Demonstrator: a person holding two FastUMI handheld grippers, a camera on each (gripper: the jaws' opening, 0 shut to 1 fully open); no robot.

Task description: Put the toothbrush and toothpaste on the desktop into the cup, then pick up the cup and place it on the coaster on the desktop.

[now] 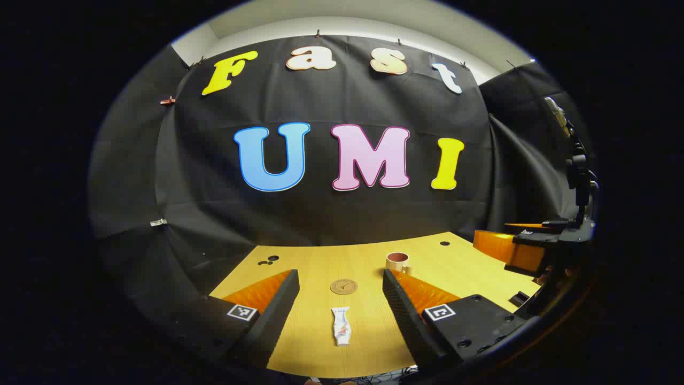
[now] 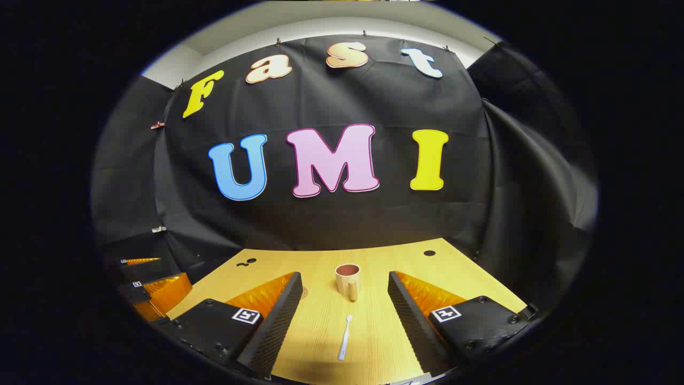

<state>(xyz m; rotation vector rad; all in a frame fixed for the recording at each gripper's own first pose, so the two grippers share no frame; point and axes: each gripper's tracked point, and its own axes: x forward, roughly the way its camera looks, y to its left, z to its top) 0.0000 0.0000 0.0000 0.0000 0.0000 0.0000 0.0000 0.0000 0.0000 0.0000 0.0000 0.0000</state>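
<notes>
- In the left gripper view, my left gripper (image 1: 340,305) is spread wide and empty above the desktop (image 1: 368,256); the toothpaste (image 1: 341,325) lies between its fingers, the coaster (image 1: 343,286) just beyond, the cup (image 1: 397,261) farther right.
- In the right gripper view, my right gripper (image 2: 344,307) gapes empty; the toothbrush (image 2: 344,337) lies between its fingers, near the upright cup (image 2: 348,279).

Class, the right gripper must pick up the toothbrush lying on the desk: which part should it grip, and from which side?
Grip the toothbrush mid-handle, coming from above. It lies flat on the desk, lengthwise between the open right gripper fingers, so they can close across its thin handle.
</notes>
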